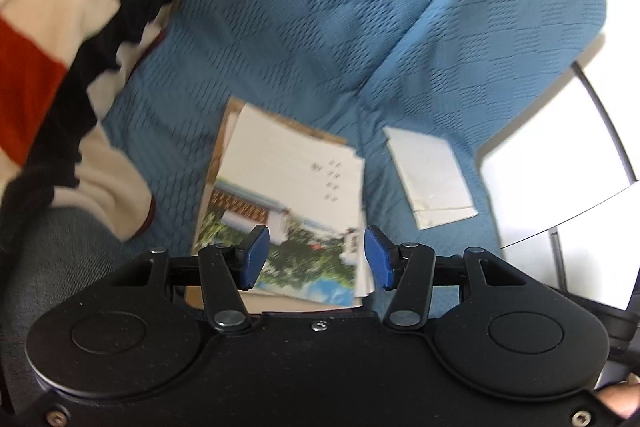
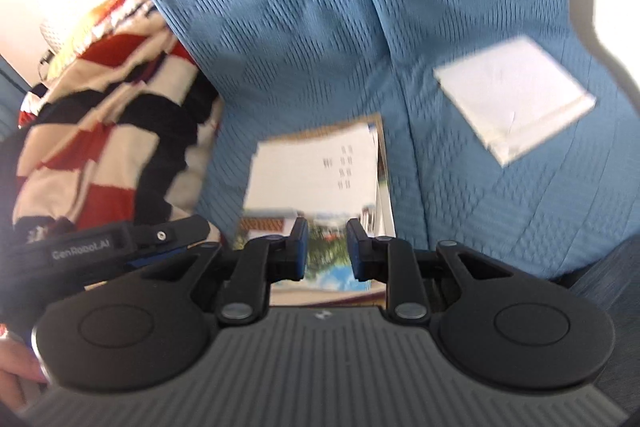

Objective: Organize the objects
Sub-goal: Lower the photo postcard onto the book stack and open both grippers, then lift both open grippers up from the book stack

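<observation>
Left wrist view: my left tool (image 1: 314, 255) hangs half-wide and empty above the paper stack (image 1: 288, 203) on the blue bedspread (image 1: 320, 7); right tool (image 2: 327, 249) narrow, empty. Loose top sheets could slide off.

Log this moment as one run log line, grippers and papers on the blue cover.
left gripper: open, empty | right gripper: open, empty | paper stack: on blue cover | folded white sheet: lying apart
</observation>
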Tool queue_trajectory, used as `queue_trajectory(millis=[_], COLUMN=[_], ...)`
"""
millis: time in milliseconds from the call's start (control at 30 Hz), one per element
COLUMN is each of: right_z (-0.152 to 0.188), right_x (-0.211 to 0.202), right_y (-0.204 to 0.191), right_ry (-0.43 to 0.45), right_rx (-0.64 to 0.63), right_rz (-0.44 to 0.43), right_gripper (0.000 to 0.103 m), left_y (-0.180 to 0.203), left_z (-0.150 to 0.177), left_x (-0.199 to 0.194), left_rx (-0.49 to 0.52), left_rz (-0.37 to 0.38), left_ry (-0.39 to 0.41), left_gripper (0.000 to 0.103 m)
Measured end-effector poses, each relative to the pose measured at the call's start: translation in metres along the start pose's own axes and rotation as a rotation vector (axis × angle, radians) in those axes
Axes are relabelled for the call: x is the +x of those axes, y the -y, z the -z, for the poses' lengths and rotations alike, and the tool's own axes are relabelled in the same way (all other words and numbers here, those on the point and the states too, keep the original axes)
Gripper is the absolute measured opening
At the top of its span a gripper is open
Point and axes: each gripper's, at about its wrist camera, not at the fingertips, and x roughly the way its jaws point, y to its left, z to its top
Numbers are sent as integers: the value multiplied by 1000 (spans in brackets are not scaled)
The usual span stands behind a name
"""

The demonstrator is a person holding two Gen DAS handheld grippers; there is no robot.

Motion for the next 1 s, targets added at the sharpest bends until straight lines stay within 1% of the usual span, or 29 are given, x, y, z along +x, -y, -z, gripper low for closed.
queue_trajectory(millis=[167, 367, 567, 667, 700, 733, 800, 867, 933, 1000], right_z=[-13, -19, -12, -7, -5, -3, 2, 5, 10, 15], right_x=[-44, -87, -113, -121, -124, -126, -130, -132, -131, -131], right_y=[-9, -20, -20, -17, -17, -16, -12, -7, -2, 3], right_ry=[112, 212, 256, 269, 275, 281, 293, 297, 298, 299], right_rx=[-29, -76, -91, -79, -78, -80, -78, -63, -61, -64], right_rz=[-7, -13, -18, -20, -18, -11, 1, 10, 24, 36], right_gripper=[25, 25, 25, 25, 25, 25, 25, 25, 25, 25], left_y=[25, 50, 71, 79, 80, 82, 86, 90, 92, 95], left_z=[-11, -15, -5, 3, 5, 7, 12, 17, 20, 24], left_x=[-34, -67, -89, -96, -98, -100, -103, -106, -107, -106], left_rx=[68, 112, 162, 172, 173, 177, 186, 190, 195, 203], left_rz=[25, 61, 71, 82, 88, 85, 70, 76, 73, 65], left_ry=[72, 131, 179, 178, 176, 178, 187, 192, 199, 202], left_gripper=[52, 53, 58, 60, 62, 67, 71, 74, 84, 87])
